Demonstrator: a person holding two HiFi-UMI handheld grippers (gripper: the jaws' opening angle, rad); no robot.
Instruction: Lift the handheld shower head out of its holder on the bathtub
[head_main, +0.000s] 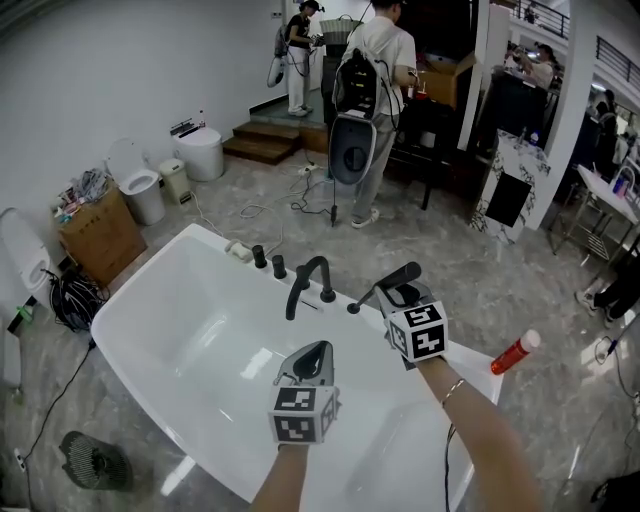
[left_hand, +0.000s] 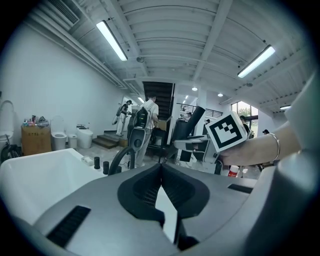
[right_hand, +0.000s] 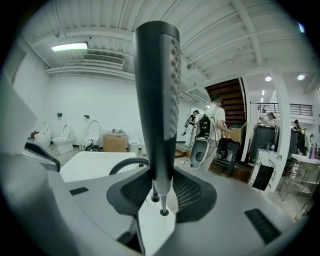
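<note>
The slim black handheld shower head (right_hand: 158, 100), dotted with nozzle rows, is standing upright, its base being pinched by the right gripper (right_hand: 159, 192); the left gripper (left_hand: 161, 172) is keeping its fingers pressed together.

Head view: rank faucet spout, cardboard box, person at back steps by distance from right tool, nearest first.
1. Faucet spout: just left of the right tool, on the bathtub rim.
2. Cardboard box: on the floor beyond the bathtub's left end.
3. Person at the back steps: far back by the wall.

No legible text or signs
</note>
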